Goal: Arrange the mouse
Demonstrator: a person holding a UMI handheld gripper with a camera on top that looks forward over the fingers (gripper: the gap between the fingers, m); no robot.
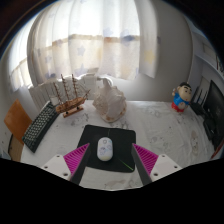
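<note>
A white mouse (105,151) lies on a black mouse pad (120,140) on a pale table (160,125). My gripper (111,160) is open. Its two pink-padded fingers (77,160) stand wide apart at either side of the pad's near end. The mouse rests on the pad between the fingers, nearer the left one, with a clear gap on both sides. Nothing is held.
A black keyboard (40,125) lies at the left. A model ship (70,97) and a crumpled clear bag (107,98) stand behind the pad. A small blue figure (181,97) stands at the right. White curtains (100,40) hang behind.
</note>
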